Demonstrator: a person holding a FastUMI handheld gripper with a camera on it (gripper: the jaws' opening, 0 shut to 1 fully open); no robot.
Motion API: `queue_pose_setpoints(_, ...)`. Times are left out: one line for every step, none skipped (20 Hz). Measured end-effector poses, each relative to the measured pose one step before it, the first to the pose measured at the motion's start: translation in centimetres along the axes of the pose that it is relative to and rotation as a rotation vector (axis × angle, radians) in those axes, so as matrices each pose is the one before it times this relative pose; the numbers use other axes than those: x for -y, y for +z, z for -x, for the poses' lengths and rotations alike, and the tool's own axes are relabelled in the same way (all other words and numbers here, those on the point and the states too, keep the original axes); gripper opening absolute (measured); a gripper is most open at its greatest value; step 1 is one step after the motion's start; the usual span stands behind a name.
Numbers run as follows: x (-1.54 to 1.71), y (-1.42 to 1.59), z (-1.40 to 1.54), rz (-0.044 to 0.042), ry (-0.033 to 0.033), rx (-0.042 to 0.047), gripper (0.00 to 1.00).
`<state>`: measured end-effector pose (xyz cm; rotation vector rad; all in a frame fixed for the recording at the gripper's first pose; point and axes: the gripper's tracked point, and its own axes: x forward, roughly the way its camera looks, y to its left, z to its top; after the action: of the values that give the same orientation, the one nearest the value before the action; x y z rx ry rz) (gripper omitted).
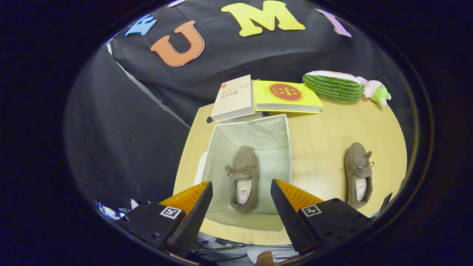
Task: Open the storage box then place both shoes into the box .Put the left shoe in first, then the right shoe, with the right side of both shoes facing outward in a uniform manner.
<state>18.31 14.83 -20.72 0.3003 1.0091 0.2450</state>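
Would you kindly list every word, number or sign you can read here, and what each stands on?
Nothing can be quoted with confidence.
Beige book: cover characters, too blurred to read.
Yellow book: print in a red circle, too small.
Insole tags, shoe in the box and shoe on the table: too small.
Open tongs above the box: square markers, patterns, not words.

Light wooden table point(325, 140) carries an open white fabric storage box point(221, 147), one brown moccasin shoe point(358, 173) lying well apart beside it, a beige book point(233, 98), a yellow book point(286, 96), a watermelon-striped plush point(332, 85) and a pink-green toy point(377, 90).
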Motion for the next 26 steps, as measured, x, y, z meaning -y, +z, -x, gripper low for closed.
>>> queue_pose_setpoints(1.334, 0.207, 0.78, 0.00664, -0.02651, 0.00809, 1.0)
queue_pose_setpoints(1.377, 0.095, 0.701, -0.00009, -0.03137, 0.00539, 1.0)
queue_pose_setpoints(1.278, 0.268, 0.474, -0.00524, -0.01774, 0.00601, 1.0)
queue_pose_setpoints(1.087, 0.404, 0.544, 0.00341, -0.01424, 0.00909, 1.0)
queue_pose_setpoints(1.321, 0.287, 0.384, 0.00074, -0.01753, 0.00501, 1.0)
queue_pose_setpoints(1.294, -0.019, 0.549, -0.00837, -0.01436, -0.00278, 1.0)
queue_pose_setpoints(1.103, 0.129, 0.316, -0.01097, -0.00703, -0.00273, 1.0)
queue_pose_setpoints(1.208, 0.124, 0.163, -0.00608, -0.00995, -0.00294, 1.0)
queue_pose_setpoints(1.339, 0.074, 0.013, -0.00234, -0.01505, -0.00482, 1.0)
queue_pose_setpoints(1.477, -0.091, -0.041, -0.00254, -0.01754, -0.0072, 1.0)
queue_pose_setpoints(1.461, -0.05, -0.148, -0.00384, -0.01717, -0.00983, 1.0)
queue_pose_setpoints(1.285, -0.16, -0.126, -0.00268, -0.0147, -0.0078, 1.0)
queue_pose_setpoints(1.369, -0.089, -0.328, 0.0049, -0.01573, -0.00794, 1.0)
queue_pose_setpoints(1.38, -0.221, -0.492, 0.00671, -0.01723, -0.01096, 1.0)
queue_pose_setpoints(1.127, -0.337, -0.572, 0.00536, -0.00919, -0.02021, 1.0)
queue_pose_setpoints(0.973, -0.566, -0.67, 0.00197, -0.00318, -0.02611, 1.0)
queue_pose_setpoints(1.236, -0.535, -0.8, -0.00324, -0.01195, -0.03239, 1.0)
queue_pose_setpoints(1.603, -0.516, -0.753, -0.00811, -0.02361, -0.03092, 0.99)
queue_pose_setpoints(1.701, -0.327, -0.941, 0.00362, -0.03985, -0.01927, 0.98)
queue_pose_setpoints(2.12, 0.203, -1.052, 0.01536, -0.06081, 0.00137, 0.98)
queue_pose_setpoints(2.178, -0.263, -0.554, 0.01461, -0.04745, -0.00314, 0.98)
queue_pose_setpoints(0.436, -0.221, -1.863, -0.01261, -0.01411, -0.02179, 0.96)
queue_pose_setpoints(0.057, -0.789, -0.977, -0.03458, 0.02903, -0.04672, 0.92)
queue_pose_setpoints(-0.182, -1.12, -0.967, -0.04686, 0.04601, -0.04605, 0.87)
queue_pose_setpoints(-0.177, -0.39, -0.772, -0.034, 0.03375, -0.0287, 0.86)
queue_pose_setpoints(0.727, -0.312, -0.356, -0.02344, 0.0141, -0.01236, 0.85)
